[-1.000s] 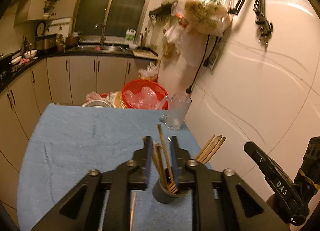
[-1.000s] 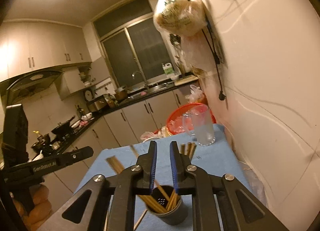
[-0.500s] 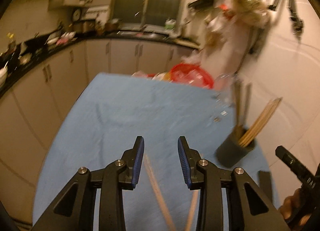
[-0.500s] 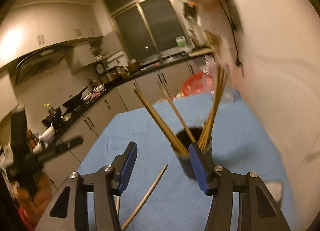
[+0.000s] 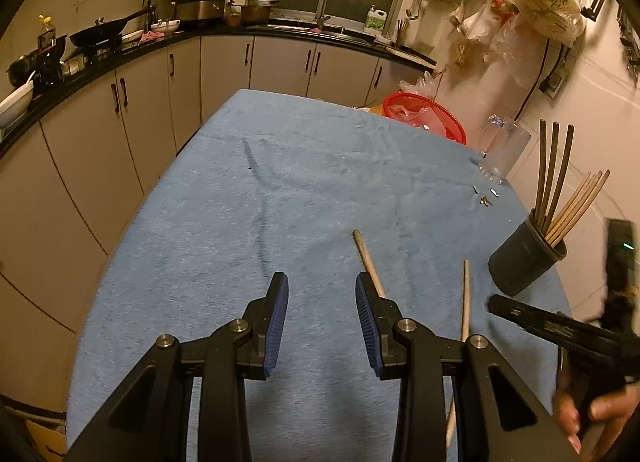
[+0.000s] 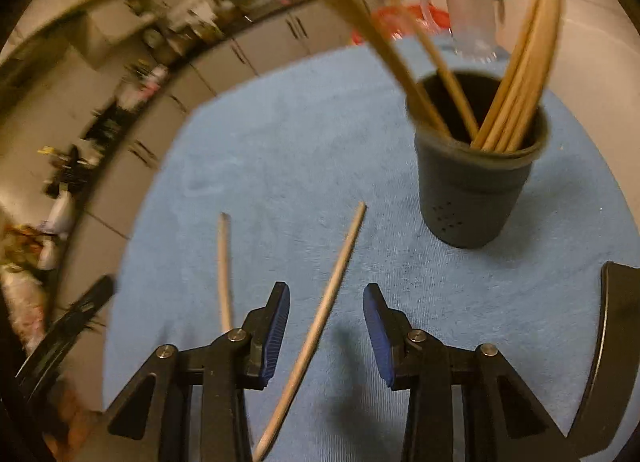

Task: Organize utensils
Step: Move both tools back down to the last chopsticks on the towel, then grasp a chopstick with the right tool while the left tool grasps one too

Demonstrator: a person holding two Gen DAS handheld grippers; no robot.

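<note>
A dark holder cup (image 5: 524, 258) stands at the table's right edge with several chopsticks (image 5: 554, 182) in it; the right wrist view shows it close (image 6: 474, 190). Two loose wooden chopsticks lie on the blue cloth: one (image 5: 366, 258) runs under my left gripper's right finger, the other (image 5: 465, 298) lies to its right. In the right wrist view one chopstick (image 6: 320, 314) lies between the jaws and one (image 6: 224, 270) to the left. My left gripper (image 5: 322, 294) is open and empty above the cloth. My right gripper (image 6: 326, 310) is open, low over a chopstick.
A frosted glass mug (image 5: 502, 150) stands at the far right by the wall. A red basket (image 5: 424, 116) sits beyond the table's far edge. Small metal bits (image 5: 486, 198) lie near the mug. Kitchen cabinets (image 5: 120, 110) line the left and back.
Both grippers have opened and pulled back from the holder cup. They now sit lower over the cloth, with the two loose chopsticks in front of them.
</note>
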